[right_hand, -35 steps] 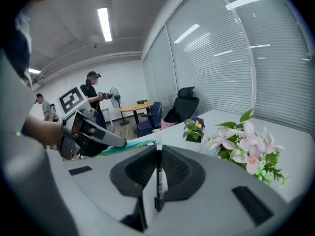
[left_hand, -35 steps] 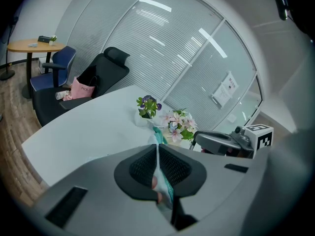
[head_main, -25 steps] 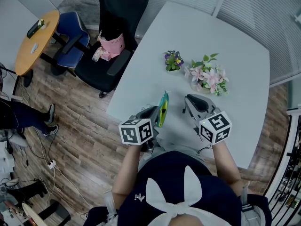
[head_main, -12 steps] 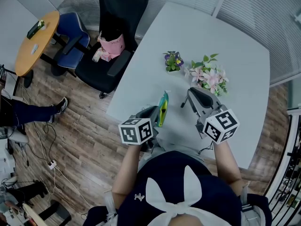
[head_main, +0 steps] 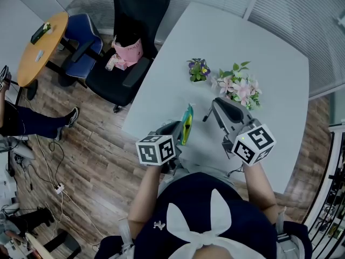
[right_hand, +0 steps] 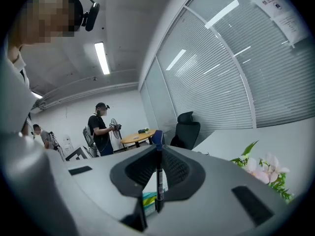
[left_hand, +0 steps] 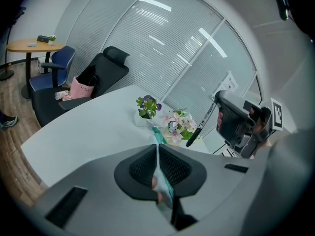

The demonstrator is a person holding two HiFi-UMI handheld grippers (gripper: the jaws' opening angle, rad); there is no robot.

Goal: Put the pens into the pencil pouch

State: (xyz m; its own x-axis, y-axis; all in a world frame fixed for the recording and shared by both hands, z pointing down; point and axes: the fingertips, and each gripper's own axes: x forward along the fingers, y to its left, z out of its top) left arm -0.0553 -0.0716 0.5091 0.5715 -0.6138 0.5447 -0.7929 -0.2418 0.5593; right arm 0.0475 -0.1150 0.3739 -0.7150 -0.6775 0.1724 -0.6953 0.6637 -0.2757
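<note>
While the left gripper [left_hand: 157, 156] clamps tight on an edge of the teal pouch [head_main: 187, 124], holding it upright just below the middle of the head view, the right gripper [head_main: 220, 109] grasps a black pen [head_main: 207, 116] to the pouch's right, a little apart. Pinching the pouch by its edge probably steadies it as a target. The pen sticks out past the jaws toward the pouch, presumably to be fed in endwise. Whether the pouch mouth is open I cannot tell. Flowers [head_main: 240, 88] stand on the table [head_main: 269, 58] above, clear of both.
</note>
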